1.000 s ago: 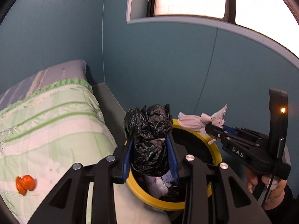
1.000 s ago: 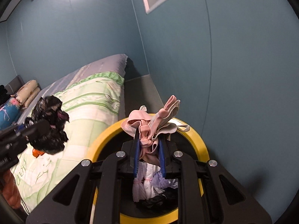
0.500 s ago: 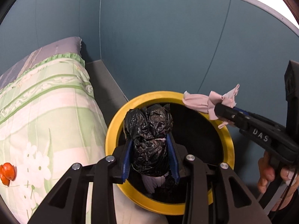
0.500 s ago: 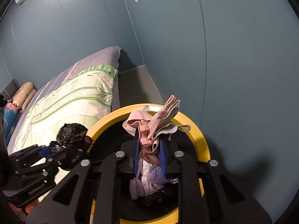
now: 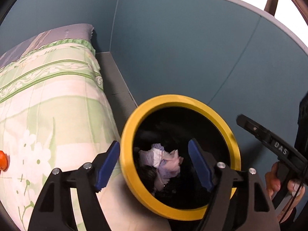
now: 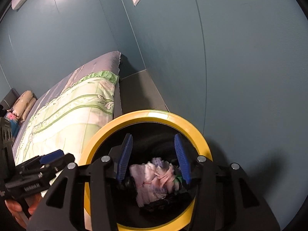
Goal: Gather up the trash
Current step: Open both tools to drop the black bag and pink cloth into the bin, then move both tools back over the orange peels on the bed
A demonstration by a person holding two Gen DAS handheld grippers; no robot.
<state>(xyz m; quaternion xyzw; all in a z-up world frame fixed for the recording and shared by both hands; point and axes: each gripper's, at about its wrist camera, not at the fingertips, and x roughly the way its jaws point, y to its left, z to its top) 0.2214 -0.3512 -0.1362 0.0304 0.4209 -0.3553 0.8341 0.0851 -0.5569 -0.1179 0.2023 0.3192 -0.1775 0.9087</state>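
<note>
Hovering over one yellow-rimmed bin (image 5: 227, 132): two grippers, left (image 5: 154, 161) and right (image 6: 154, 159), jaws just spread, empty.

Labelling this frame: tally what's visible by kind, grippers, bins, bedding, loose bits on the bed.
Grippers: 2, the left gripper and the right gripper, both open over the bin
Yellow-rimmed bins: 1, with crumpled pale tissues and dark trash inside, too tangled to count
Green floral quilts: 1
Pillows: 2
Orange items on the quilt: 1, cut off by the frame edge
Total: 7
</note>
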